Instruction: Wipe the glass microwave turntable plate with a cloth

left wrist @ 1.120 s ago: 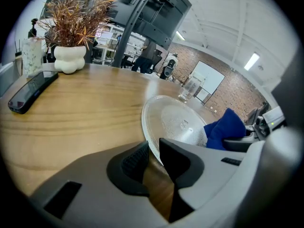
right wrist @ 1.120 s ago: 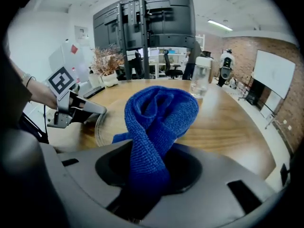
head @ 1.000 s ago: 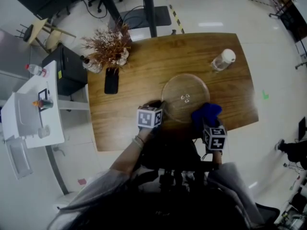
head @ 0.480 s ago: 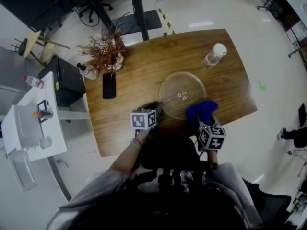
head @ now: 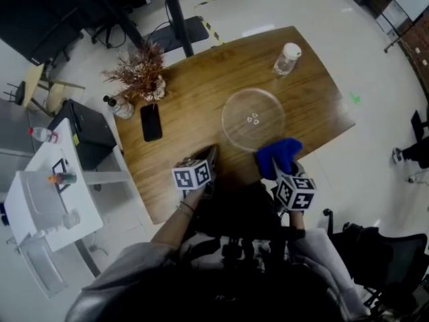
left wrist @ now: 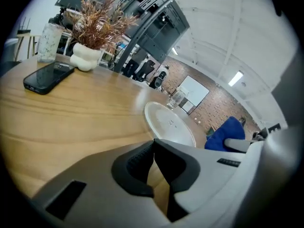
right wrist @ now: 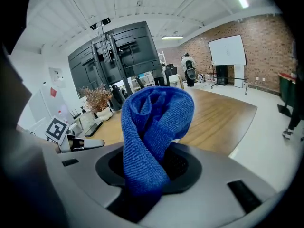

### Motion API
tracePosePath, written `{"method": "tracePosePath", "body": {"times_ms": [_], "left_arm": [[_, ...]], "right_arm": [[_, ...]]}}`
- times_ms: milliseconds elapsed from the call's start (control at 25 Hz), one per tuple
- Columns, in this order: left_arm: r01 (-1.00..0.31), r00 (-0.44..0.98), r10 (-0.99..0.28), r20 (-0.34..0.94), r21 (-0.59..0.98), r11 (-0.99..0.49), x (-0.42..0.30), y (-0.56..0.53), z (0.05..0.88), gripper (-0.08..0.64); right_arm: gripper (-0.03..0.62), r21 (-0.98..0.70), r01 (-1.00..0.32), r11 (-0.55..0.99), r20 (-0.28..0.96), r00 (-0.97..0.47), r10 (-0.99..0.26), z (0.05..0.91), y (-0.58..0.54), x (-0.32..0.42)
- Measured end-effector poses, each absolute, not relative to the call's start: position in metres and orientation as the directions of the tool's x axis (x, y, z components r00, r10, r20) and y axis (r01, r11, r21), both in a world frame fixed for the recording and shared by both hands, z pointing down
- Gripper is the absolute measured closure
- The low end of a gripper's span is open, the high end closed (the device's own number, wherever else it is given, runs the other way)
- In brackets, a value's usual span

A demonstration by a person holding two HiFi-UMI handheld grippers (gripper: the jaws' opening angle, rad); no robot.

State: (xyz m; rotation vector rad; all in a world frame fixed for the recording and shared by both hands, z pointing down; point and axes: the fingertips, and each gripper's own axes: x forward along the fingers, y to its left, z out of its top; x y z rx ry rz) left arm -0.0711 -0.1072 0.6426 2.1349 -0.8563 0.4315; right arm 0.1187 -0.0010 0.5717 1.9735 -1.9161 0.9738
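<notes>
The round glass turntable plate [head: 253,119] lies flat on the wooden table [head: 194,92], and shows as a pale disc [left wrist: 168,123] in the left gripper view. My left gripper [head: 210,158] hovers over the table's near edge, left of the plate, shut with nothing between its pads. My right gripper [head: 280,168] is at the near edge just below the plate, shut on a bunched blue cloth [head: 279,154] that stands up from the jaws [right wrist: 153,127]. Neither gripper touches the plate.
A black phone [head: 151,123] and a white vase of dried plants [head: 141,72] sit at the table's left. A clear bottle with a white cap [head: 287,59] stands at the far right. A black cabinet [head: 80,129] and a white side table [head: 47,193] stand left of the table.
Both grippers drew back from the plate toward the near table edge. The left gripper's jaws came off the plate's rim and shut empty. The cloth stayed in the right gripper.
</notes>
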Motion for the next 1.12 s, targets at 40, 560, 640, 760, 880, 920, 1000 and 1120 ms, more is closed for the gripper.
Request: {"method": "tracePosePath", "body": {"times_ms": [40, 560, 640, 760, 880, 920, 1000, 1120], "left_arm": [[-0.692, 0.721, -0.433, 0.541, 0.534, -0.486, -0.074, -0.105, 0.639, 0.555], [-0.514, 0.855, -0.366, 0.367, 0.513, -0.687, -0.04, -0.063, 0.567, 0.558], [-0.492, 0.868, -0.353, 0.349, 0.508, -0.707, -0.035, -0.055, 0.558, 0.558], [-0.497, 0.867, -0.373, 0.332, 0.505, -0.706, -0.033, -0.044, 0.547, 0.558], [-0.502, 0.865, -0.393, 0.312, 0.527, -0.686, -0.032, -0.025, 0.538, 0.558], [-0.501, 0.865, -0.392, 0.312, 0.53, -0.684, -0.03, -0.016, 0.537, 0.558], [-0.497, 0.867, -0.385, 0.315, 0.529, -0.688, -0.024, 0.006, 0.538, 0.558], [-0.491, 0.87, -0.374, 0.321, 0.516, -0.701, -0.017, 0.043, 0.542, 0.558]], "right_arm": [[0.442, -0.278, -0.952, -0.126, 0.594, -0.068, -0.801, 0.571, 0.006, 0.115], [0.442, -0.276, -0.95, -0.148, 0.589, -0.046, -0.807, 0.554, 0.057, 0.107], [0.442, -0.28, -0.951, -0.135, 0.579, -0.055, -0.814, 0.546, 0.06, 0.107], [0.442, -0.279, -0.956, -0.093, 0.541, -0.076, -0.838, 0.527, 0.066, 0.106], [0.442, -0.29, -0.954, -0.071, 0.506, -0.09, -0.858, 0.512, 0.079, 0.106], [0.442, -0.294, -0.953, -0.071, 0.505, -0.092, -0.858, 0.512, 0.087, 0.106], [0.442, -0.296, -0.953, -0.069, 0.511, -0.096, -0.854, 0.516, 0.106, 0.108], [0.442, -0.304, -0.95, -0.067, 0.524, -0.108, -0.845, 0.527, 0.139, 0.108]]}}
